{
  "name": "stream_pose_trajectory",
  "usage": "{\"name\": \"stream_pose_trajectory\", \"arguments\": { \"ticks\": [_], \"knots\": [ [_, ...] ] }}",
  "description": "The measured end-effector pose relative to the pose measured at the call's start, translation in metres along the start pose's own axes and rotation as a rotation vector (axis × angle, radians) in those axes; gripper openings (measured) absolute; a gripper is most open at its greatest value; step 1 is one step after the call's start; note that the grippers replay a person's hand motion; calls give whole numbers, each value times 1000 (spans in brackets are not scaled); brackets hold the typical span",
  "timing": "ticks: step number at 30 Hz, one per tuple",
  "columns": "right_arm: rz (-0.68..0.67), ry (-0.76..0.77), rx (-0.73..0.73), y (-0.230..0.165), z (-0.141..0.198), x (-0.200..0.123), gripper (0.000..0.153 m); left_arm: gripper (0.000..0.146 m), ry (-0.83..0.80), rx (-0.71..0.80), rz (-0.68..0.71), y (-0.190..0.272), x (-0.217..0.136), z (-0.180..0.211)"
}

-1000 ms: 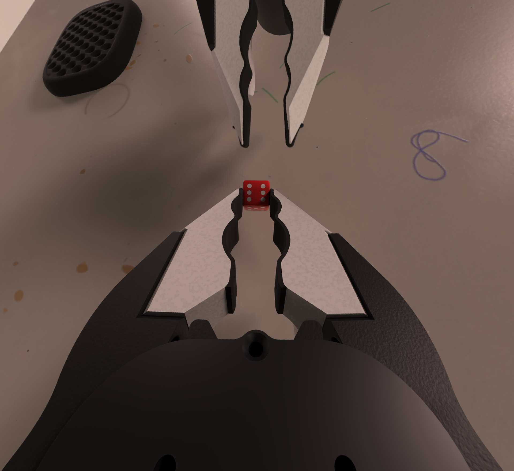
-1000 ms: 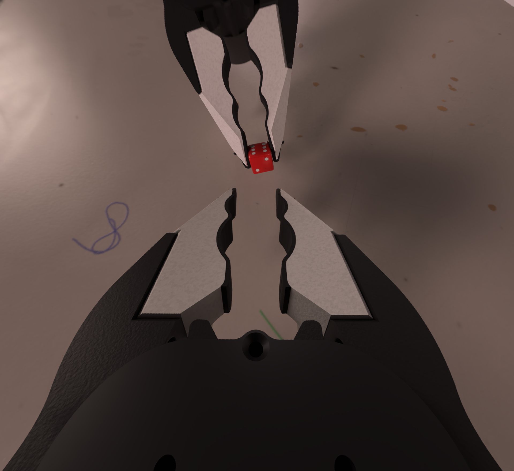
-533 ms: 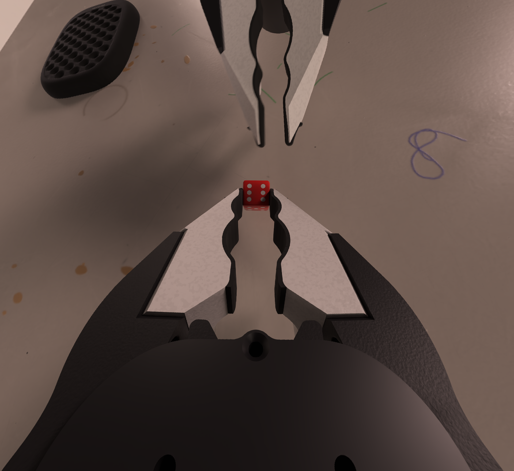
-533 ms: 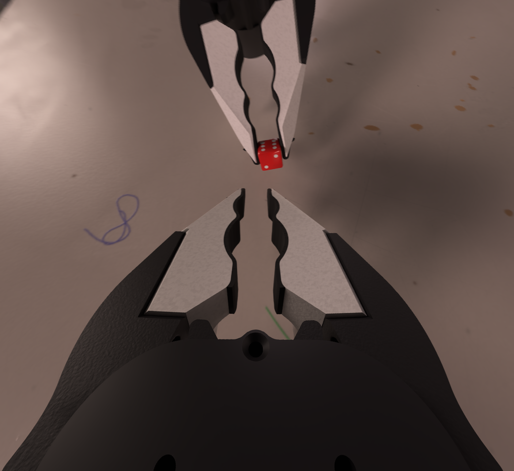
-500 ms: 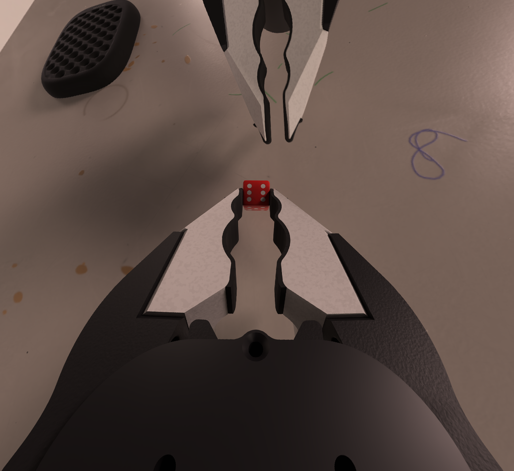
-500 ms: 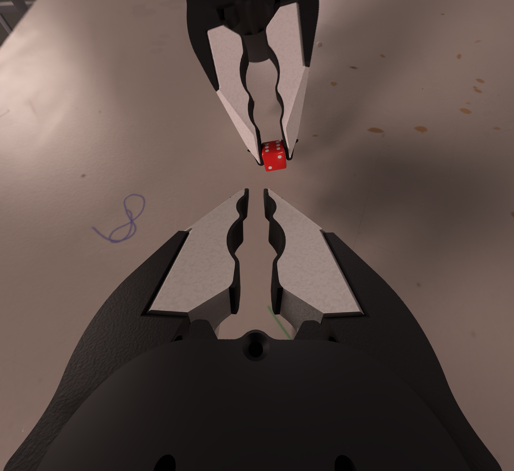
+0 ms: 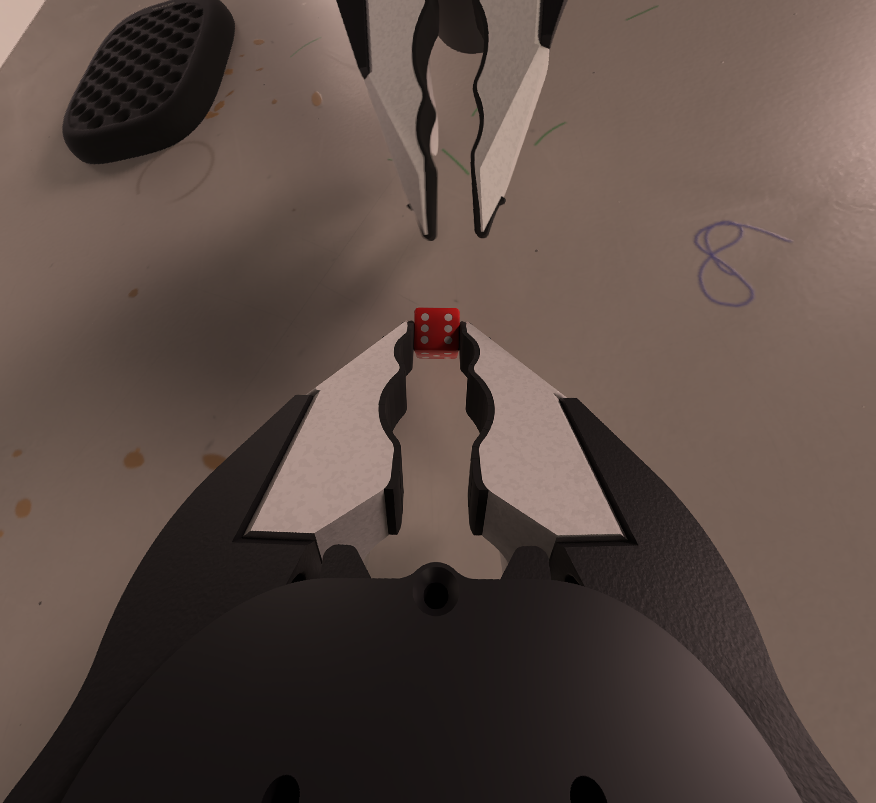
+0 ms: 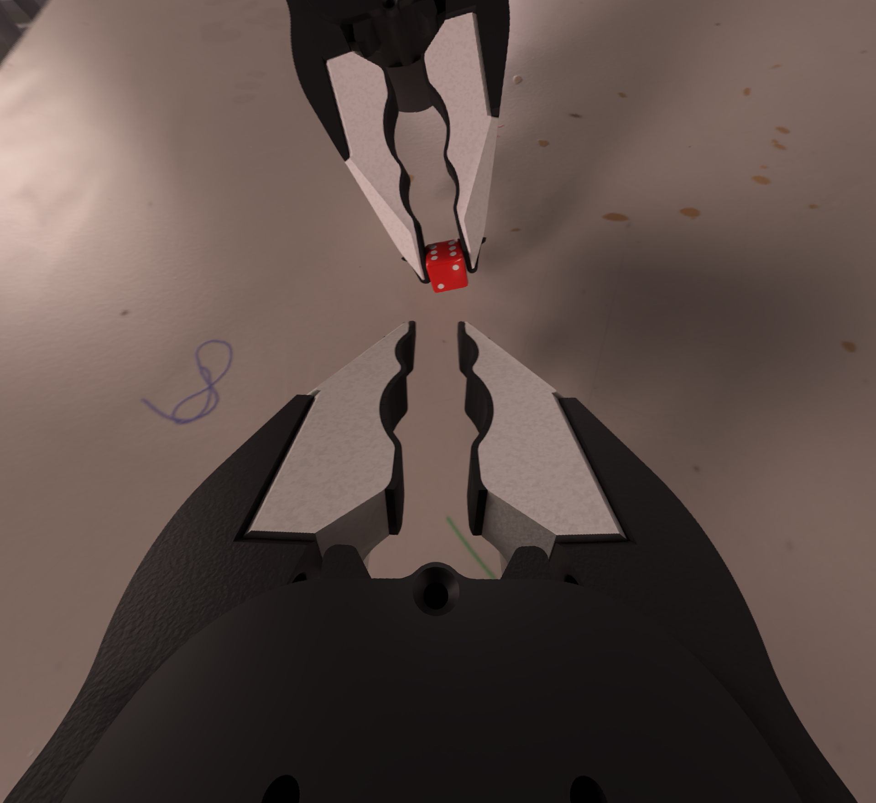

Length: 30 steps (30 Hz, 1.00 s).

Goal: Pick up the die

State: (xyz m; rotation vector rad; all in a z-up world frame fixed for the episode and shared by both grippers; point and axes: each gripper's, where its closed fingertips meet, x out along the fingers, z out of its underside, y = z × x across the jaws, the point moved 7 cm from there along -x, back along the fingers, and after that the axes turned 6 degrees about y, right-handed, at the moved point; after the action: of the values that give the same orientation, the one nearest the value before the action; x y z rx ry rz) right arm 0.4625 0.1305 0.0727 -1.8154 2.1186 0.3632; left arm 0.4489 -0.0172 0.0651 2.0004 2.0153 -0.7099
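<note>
A small red die (image 7: 436, 328) with white pips sits clamped between the fingertips of my left gripper (image 7: 436, 329), close to the brown table surface. In the right wrist view the die (image 8: 446, 270) shows between the left gripper's tips (image 8: 448, 265), straight ahead of me. My right gripper (image 8: 436, 325) is open and empty, its tips a short way in front of the die and apart from it. It also shows in the left wrist view (image 7: 455, 235), facing my left gripper tip to tip.
A black perforated oval pad (image 7: 149, 78) lies at the far left. A blue scribble (image 7: 723, 265) marks the table to the right; it also shows in the right wrist view (image 8: 199, 382). Orange stains (image 8: 616, 217) and thin green lines (image 7: 550, 134) dot the table.
The right gripper's jaws narrowed almost shut and have now spread apart again. The right gripper has shifted a little. The left gripper has stayed shut on the die.
</note>
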Motion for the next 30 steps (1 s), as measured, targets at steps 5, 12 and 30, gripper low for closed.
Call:
{"name": "stream_pose_trajectory", "arguments": {
  "ticks": [5, 12, 30],
  "knots": [
    [11, -44, -50, -4, 1, 6, 17, 18, 1, 3, -1, 0, 0, 0],
    [20, -5, -18, -1, 0, 2, 23, 18, 1, 3, 0, 0, 0, 0],
    [-52, -43, -27, -7, 1, 3, 16, 18, -1, 0, -2, 0, 0, 0]
  ]
}}
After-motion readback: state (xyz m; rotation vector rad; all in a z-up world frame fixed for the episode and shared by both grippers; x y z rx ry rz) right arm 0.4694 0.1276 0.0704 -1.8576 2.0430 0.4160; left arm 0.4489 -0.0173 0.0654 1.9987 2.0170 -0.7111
